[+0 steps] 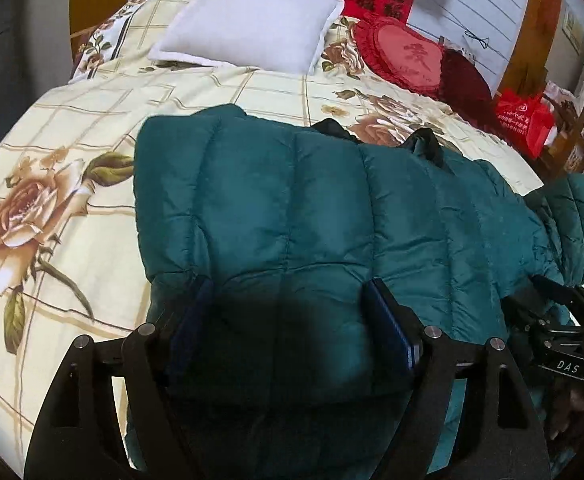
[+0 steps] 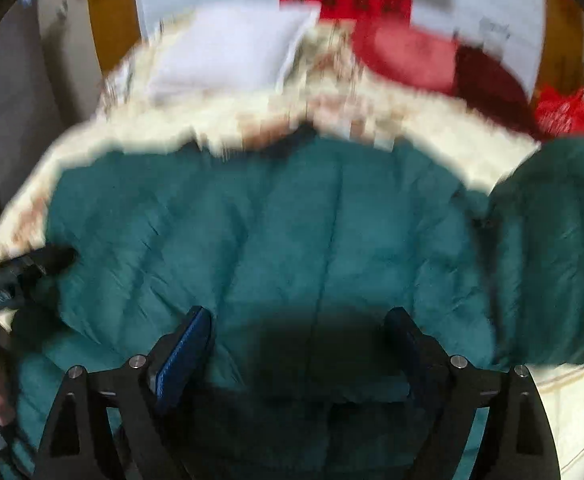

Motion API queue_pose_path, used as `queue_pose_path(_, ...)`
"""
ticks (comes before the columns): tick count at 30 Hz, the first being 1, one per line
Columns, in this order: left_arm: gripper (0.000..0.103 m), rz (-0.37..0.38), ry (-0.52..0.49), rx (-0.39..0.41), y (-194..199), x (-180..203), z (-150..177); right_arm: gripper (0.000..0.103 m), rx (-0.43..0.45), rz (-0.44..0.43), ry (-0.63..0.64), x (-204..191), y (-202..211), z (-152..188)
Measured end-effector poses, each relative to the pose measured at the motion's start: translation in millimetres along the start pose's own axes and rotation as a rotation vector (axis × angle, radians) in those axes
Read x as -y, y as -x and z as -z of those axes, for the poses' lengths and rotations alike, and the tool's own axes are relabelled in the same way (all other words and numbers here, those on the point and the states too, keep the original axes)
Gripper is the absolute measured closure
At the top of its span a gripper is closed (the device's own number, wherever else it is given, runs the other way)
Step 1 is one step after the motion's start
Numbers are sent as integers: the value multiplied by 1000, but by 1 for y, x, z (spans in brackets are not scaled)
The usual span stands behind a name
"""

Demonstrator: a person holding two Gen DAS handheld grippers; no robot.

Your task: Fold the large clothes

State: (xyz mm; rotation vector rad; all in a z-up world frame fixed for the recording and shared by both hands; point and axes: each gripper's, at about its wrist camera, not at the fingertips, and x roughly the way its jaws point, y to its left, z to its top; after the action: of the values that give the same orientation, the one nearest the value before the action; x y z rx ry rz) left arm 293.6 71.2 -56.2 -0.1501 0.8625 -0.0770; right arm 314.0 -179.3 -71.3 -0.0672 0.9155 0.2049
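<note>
At the bottom of the left wrist view, your left gripper [image 1: 288, 312] has its jaws spread wide, puffy cloth bulging between them; whether they pinch it, you cannot tell. Your right gripper [image 2: 297, 336] is likewise spread over the cloth in its blurred view. The teal down jacket [image 1: 292, 200] fills the centre, lying on the floral bedspread [image 1: 52, 160]. Farther, a white pillow [image 1: 248, 20] sits at upper centre, with a red heart cushion [image 1: 407, 56] to its right.
</note>
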Motion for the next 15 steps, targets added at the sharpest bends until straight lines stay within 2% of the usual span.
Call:
queue_pose_path(4,25,28,66,25,12,-5,-3,13,38,14,-24,6,15,-5)
queue_pose_path(8,25,66,121,44,28,-5,1,13,176,65,-87,23,51,-1)
queue_pose_path(12,25,104,150,18,49,0,16,13,359,95,-277,67,107,26)
queue_pose_path(15,25,121,113,-17,61,14,31,13,439,206,-386,119,147,47)
